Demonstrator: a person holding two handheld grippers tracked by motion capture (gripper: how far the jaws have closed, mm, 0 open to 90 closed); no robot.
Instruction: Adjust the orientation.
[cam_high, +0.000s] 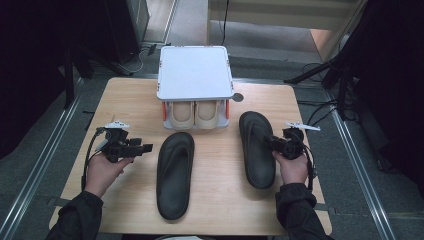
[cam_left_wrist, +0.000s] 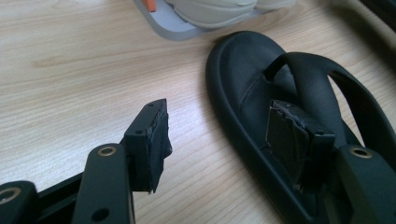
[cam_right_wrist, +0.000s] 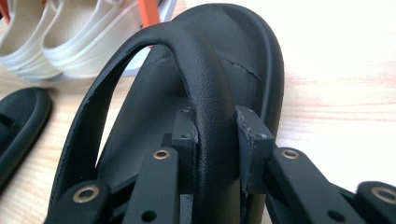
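On a wooden table (cam_high: 125, 95), before a small shoe rack (cam_high: 195, 72) with a cream pair (cam_high: 195, 114): right gripper (cam_right_wrist: 217, 135) pinching the strap of the right-hand black sandal (cam_high: 256, 147); left gripper (cam_left_wrist: 219, 135) spread, empty, beside the other sandal (cam_high: 175, 172). Best lifted level, grip kept firm on the strap, toe aimed at the rack's free shelf. No readable brand or writing.

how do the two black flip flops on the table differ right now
The right flip flop has its strap clamped in the right gripper; the left flip flop lies free, the open left gripper beside it. The right one sits farther up the table, toe near the shoe rack. Both are black, toes pointing away.
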